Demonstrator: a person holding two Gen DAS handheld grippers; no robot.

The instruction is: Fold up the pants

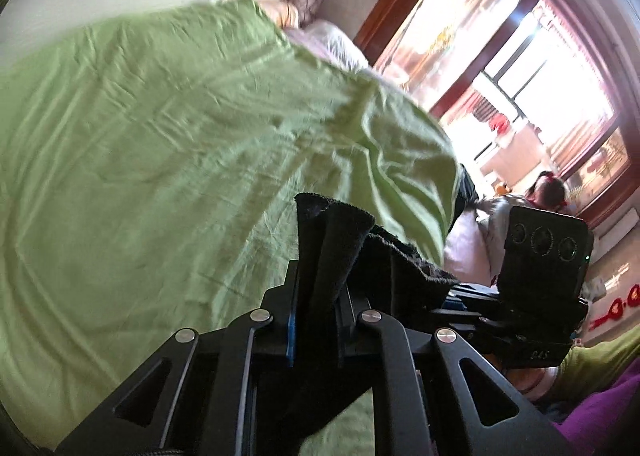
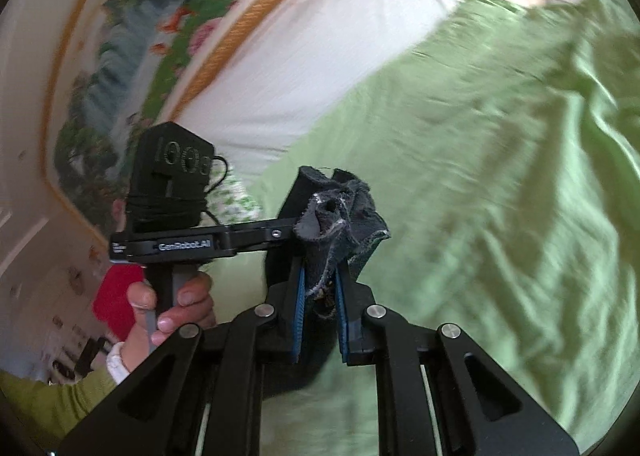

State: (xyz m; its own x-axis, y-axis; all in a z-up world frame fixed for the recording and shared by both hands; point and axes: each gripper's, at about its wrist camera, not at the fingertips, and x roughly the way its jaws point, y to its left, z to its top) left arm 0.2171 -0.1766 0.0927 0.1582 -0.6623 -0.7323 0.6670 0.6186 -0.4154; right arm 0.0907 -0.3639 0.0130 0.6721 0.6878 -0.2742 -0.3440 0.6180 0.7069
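Between both grippers' fingers [image 1: 294, 320], bunched dark pants [image 2: 336, 216], mostly hidden.

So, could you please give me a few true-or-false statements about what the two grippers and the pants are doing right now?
1. The left gripper is shut on the dark pants. True.
2. The right gripper hangs open with nothing in it. False: it clamps a bunched piece of the pants.
3. The sheet beneath is green. True.
4. The pants lie flat and neatly folded on the sheet. False: both grippers hold them up, bunched.
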